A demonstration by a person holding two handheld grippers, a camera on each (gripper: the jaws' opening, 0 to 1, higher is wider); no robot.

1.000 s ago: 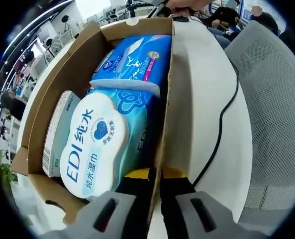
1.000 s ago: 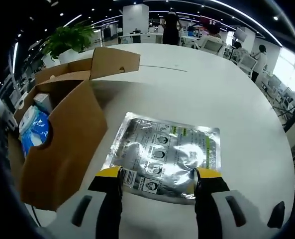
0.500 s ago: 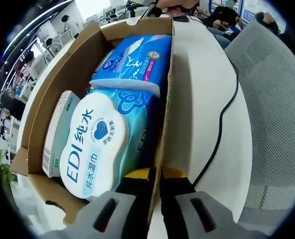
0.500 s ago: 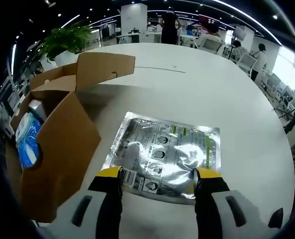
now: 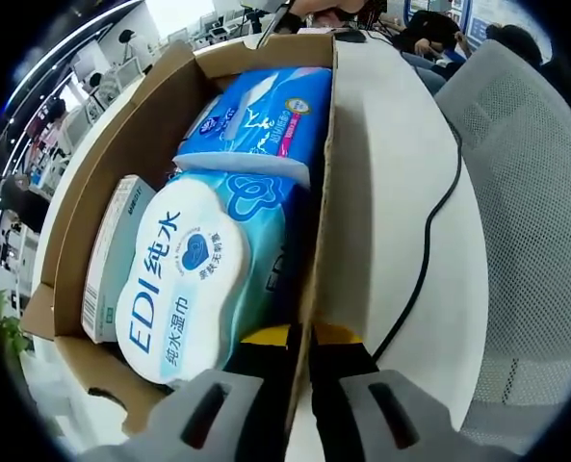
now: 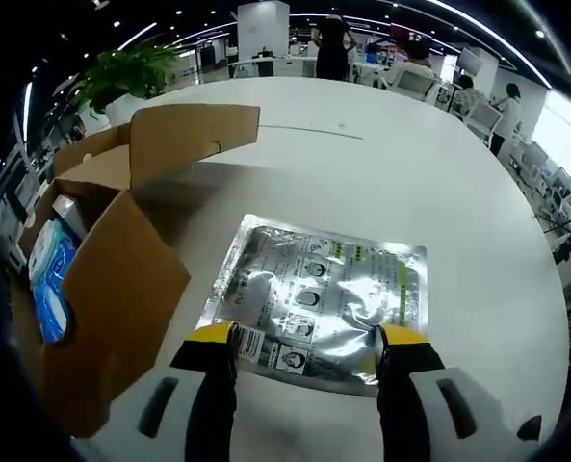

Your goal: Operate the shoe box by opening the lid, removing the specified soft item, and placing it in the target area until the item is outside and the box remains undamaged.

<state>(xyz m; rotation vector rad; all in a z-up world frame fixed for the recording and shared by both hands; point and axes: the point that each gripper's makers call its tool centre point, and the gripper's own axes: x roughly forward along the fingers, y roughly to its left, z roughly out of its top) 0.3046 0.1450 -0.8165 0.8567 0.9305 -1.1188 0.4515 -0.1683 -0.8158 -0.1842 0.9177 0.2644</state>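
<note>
An open cardboard shoe box (image 5: 321,192) holds a white and teal wet-wipes pack (image 5: 194,279), a blue soft pack (image 5: 261,120) behind it and a small carton (image 5: 112,255) along the left wall. My left gripper (image 5: 299,339) is shut on the box's right wall, and the cardboard edge runs up between its yellow tips. In the right gripper view a silver foil pouch (image 6: 324,298) lies flat on the white table (image 6: 410,173). My right gripper (image 6: 306,345) is open, its fingers wide apart over the pouch's near edge. The box (image 6: 121,289) stands left of the pouch with a flap (image 6: 184,135) raised.
A black cable (image 5: 429,241) runs over the table beside the box, and a grey mesh chair (image 5: 540,192) stands past the table edge. A potted plant (image 6: 131,72) and people at desks are far behind. Bare table lies beyond and right of the pouch.
In the right gripper view the box has shifted leftward, away from the pouch, and its near wall has turned. The pouch and the right gripper stay put. The left gripper view is unchanged.
</note>
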